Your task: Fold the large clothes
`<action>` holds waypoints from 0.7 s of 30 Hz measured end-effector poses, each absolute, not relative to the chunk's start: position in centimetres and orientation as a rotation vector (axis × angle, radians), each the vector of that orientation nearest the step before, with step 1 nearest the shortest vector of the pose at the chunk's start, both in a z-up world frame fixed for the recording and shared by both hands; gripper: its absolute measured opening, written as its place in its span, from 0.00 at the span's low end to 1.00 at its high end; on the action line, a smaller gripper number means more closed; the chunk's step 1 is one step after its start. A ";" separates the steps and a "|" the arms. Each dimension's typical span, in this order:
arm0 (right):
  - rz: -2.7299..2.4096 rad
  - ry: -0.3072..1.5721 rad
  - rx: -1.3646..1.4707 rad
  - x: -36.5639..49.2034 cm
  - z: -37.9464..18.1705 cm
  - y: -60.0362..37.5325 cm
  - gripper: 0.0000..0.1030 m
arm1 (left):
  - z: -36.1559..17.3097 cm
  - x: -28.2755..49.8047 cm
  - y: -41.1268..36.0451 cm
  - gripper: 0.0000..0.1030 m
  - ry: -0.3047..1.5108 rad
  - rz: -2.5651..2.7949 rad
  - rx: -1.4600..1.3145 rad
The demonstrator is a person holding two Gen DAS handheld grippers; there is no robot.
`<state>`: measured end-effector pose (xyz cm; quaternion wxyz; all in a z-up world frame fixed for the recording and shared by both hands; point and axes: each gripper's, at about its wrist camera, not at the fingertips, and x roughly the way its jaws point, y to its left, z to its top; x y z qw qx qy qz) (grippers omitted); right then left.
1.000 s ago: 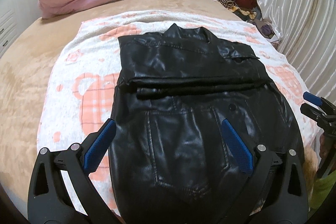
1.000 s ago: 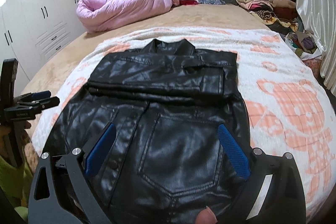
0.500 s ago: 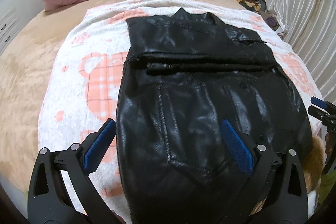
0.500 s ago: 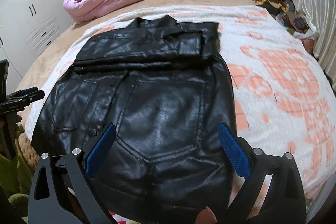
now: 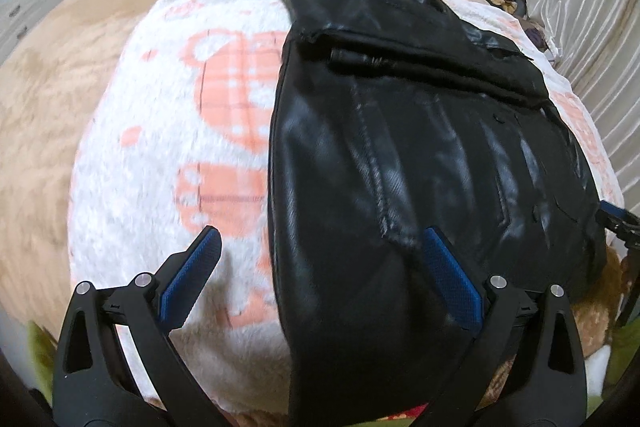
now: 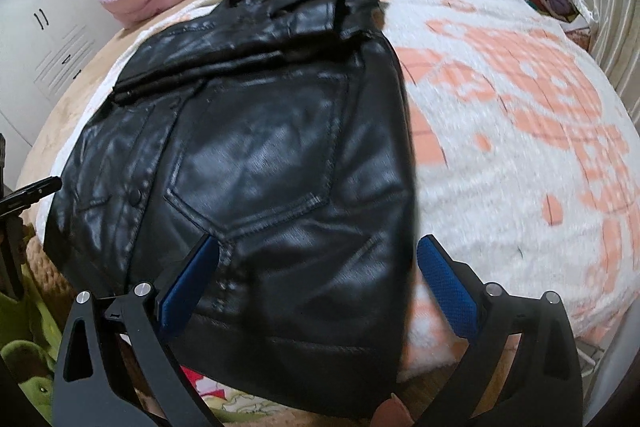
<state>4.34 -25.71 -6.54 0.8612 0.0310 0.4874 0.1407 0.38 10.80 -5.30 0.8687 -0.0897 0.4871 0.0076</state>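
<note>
Black, glossy leather makes up the jacket, which in the left wrist view lies flat on a white blanket with orange checked patterns spread over the bed; its sleeves are folded across the upper part in a dark band, and seams and a pocket outline show on the lower panel. The left gripper hovers near the garment's bottom left edge with its blue-padded jaws spread wide and nothing between them, one finger over the blanket, the other over the leather. In the right wrist view the jacket shows a snap button and stitched pocket, its hem hanging at the near bed edge. The right gripper is likewise wide apart and empty, straddling the jacket's lower right edge.
</note>
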 end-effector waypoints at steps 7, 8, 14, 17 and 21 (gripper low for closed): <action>0.307 1.083 0.060 3.7 -8.1 -26.6 0.96 | -6.4 -1.5 12.1 0.76 1.044 -0.013 -0.251; 0.315 1.100 0.065 3.6 -8.5 -26.7 0.96 | -6.6 -1.8 12.2 0.66 1.049 -0.025 -0.273; 0.344 1.132 0.037 3.1 -9.0 -26.5 0.94 | -7.5 -3.7 11.5 0.46 1.082 -0.093 -0.324; 0.355 1.139 0.038 2.9 -9.1 -26.5 0.84 | -7.7 -4.2 11.3 0.46 1.086 -0.111 -0.330; 0.377 1.141 0.065 2.5 -9.1 -26.6 0.73 | -8.1 -4.4 11.4 0.45 1.089 -0.113 -0.342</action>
